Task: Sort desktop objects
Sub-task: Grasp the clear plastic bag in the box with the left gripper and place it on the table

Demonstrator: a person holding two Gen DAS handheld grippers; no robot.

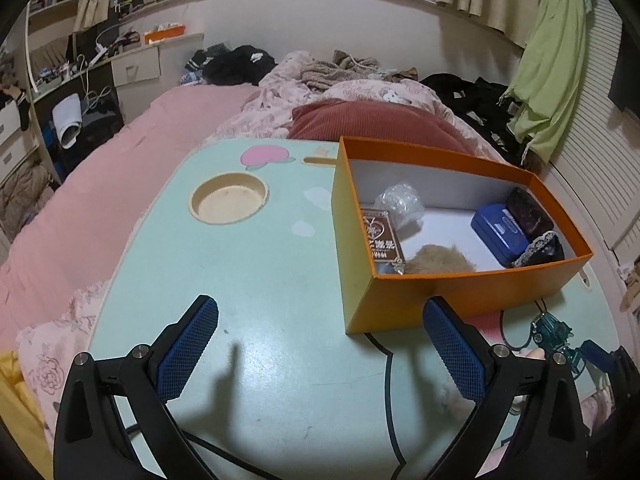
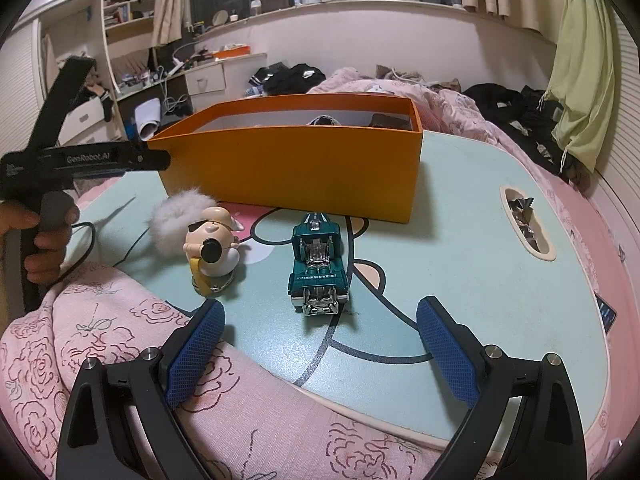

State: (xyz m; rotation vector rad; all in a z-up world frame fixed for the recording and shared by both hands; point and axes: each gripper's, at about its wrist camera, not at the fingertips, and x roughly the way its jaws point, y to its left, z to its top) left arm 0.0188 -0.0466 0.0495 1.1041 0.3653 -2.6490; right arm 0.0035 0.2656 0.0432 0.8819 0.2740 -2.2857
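1. Box (image 2: 288,168): one, orange, open-topped, on the mint bench (image 1: 248,280); taken as the landmark.
2. Inside the box: one blue tin (image 1: 498,232), one dark case (image 1: 528,212) beside it, one lace-edged item (image 1: 542,246), one brown card (image 1: 380,236), one clear wrap (image 1: 402,200), one tan fur tuft (image 1: 436,262).
3. In front of the box, outside it: one teal toy car (image 2: 318,264) and one pig figure (image 2: 212,248) with a white pom-pom (image 2: 180,220), apart from each other.
4. Left hand-held gripper (image 1: 320,340): fingers spread wide, holding nothing, over bare bench left of the box; one hand (image 2: 40,248) holds its grip.
5. Right hand-held gripper (image 2: 320,344): fingers spread wide, empty, at the bench's near edge, the car just ahead between them.
6. Room: bare bench lies left of the box around one round cup recess (image 1: 229,198); one slot (image 2: 526,222) sits right of the box near the bench edge.
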